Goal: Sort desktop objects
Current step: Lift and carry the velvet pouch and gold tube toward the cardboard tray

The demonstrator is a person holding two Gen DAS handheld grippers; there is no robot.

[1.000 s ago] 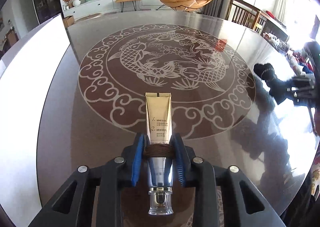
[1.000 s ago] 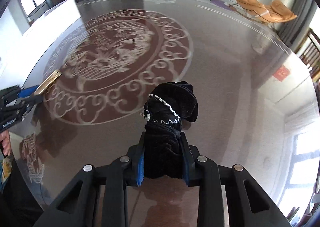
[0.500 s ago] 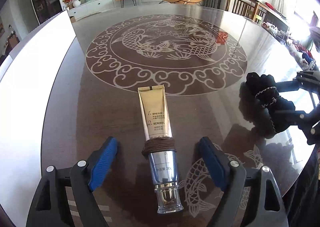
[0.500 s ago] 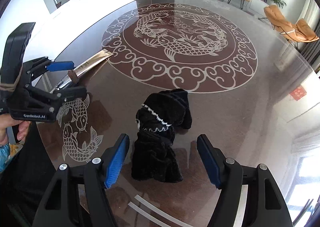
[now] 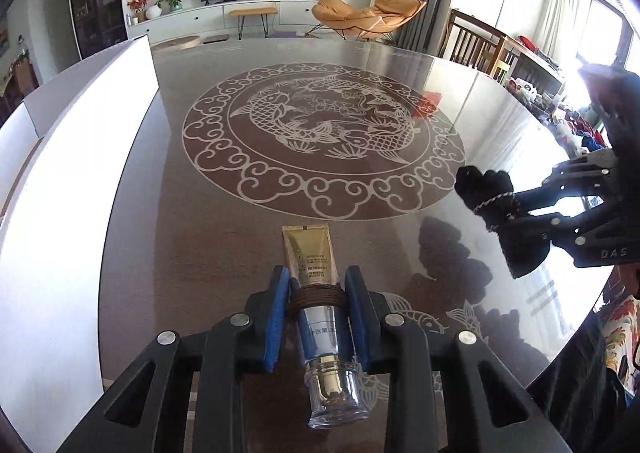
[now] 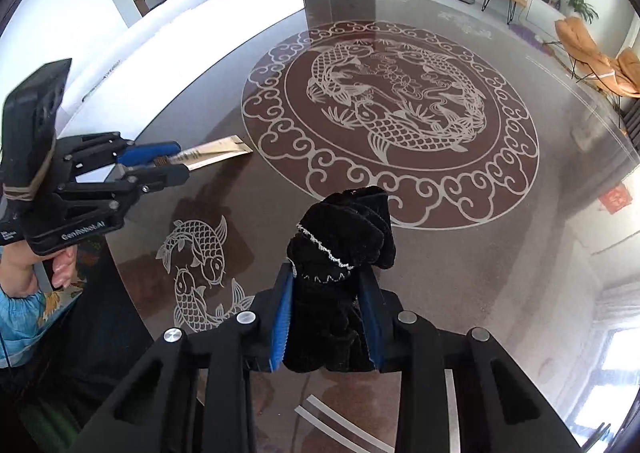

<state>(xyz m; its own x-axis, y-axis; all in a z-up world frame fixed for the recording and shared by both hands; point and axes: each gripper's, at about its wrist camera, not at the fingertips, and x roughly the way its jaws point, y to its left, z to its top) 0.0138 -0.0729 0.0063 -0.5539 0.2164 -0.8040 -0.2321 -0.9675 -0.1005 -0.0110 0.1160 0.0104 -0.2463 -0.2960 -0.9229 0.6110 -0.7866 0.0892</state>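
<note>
A gold and silver cosmetic tube (image 5: 308, 253) with a brown cord wound round its middle lies between the blue pads of my left gripper (image 5: 318, 281), which is shut on it, clear cap toward the camera. The right wrist view has the same tube (image 6: 216, 149) sticking out of the left gripper (image 6: 176, 159) low over the table. My right gripper (image 6: 328, 277) is closing on a bundled black velvet cloth with white trim (image 6: 344, 237), its pads pressing both sides. The left wrist view shows that cloth (image 5: 486, 189) held off the table in the right gripper (image 5: 516, 209).
The dark glossy table (image 5: 200, 253) carries a large koi medallion (image 5: 320, 125) and a small koi pair (image 6: 200, 253) near its front edge. A white panel (image 5: 80, 153) borders its left side. A person's hand (image 6: 24, 273) holds the left gripper. Chairs and a living room lie beyond.
Both grippers opened wide half a second ago, leaving tube and cloth lying on the table. Now both have closed on them again, nearer the table's front edge.
</note>
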